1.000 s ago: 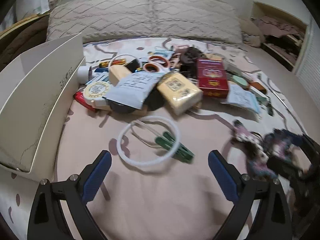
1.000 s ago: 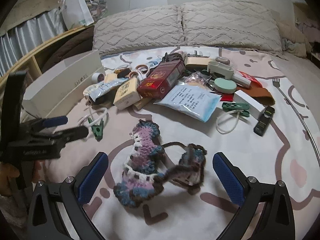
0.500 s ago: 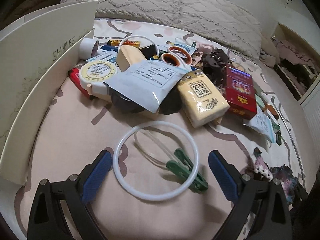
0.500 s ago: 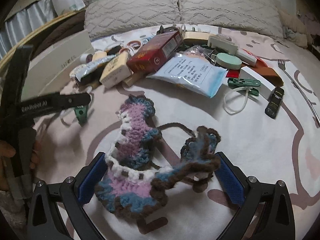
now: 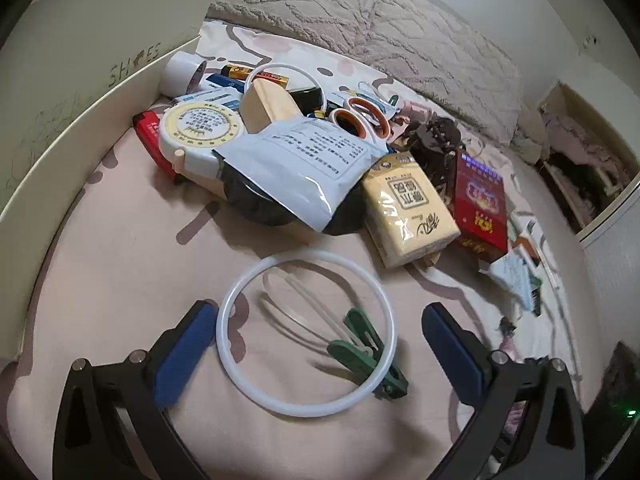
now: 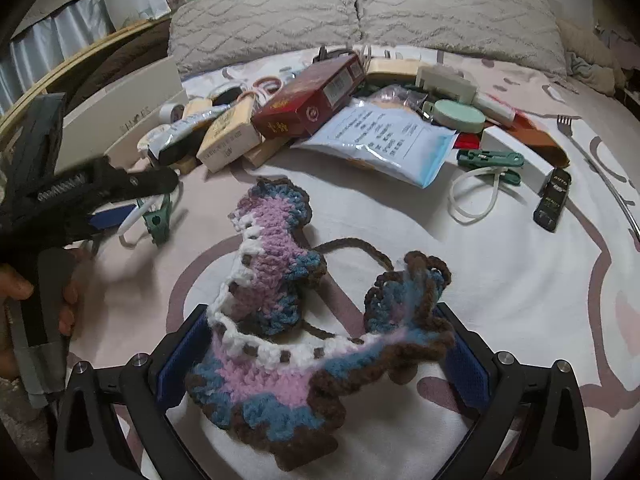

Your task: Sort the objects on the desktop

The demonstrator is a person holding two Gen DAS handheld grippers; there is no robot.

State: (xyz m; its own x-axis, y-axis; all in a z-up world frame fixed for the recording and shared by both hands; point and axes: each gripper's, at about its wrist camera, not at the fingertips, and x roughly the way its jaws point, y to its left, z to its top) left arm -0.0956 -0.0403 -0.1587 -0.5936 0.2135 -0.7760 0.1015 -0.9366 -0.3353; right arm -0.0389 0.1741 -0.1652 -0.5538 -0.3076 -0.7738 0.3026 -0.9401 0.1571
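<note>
The left gripper (image 5: 318, 344) is held low, jaws wide around a white ring (image 5: 306, 334) and green clip (image 5: 366, 354). The right gripper (image 6: 322, 354), likewise wide, straddles a crocheted piece (image 6: 276, 320). "SHOES" is read on the white box (image 5: 80, 80).

My left gripper (image 5: 318, 330) hangs low over the bed, its jaws spread wide, the blue pads (image 5: 182, 350) well apart and closed on nothing. My right gripper (image 6: 324, 344) sits low too, jaws just as wide, the pads (image 6: 182, 354) apart from each other and not pressed together. From the right wrist view, my left hand (image 6: 24, 292) wraps the left gripper's handle near the bed's left edge.
</note>
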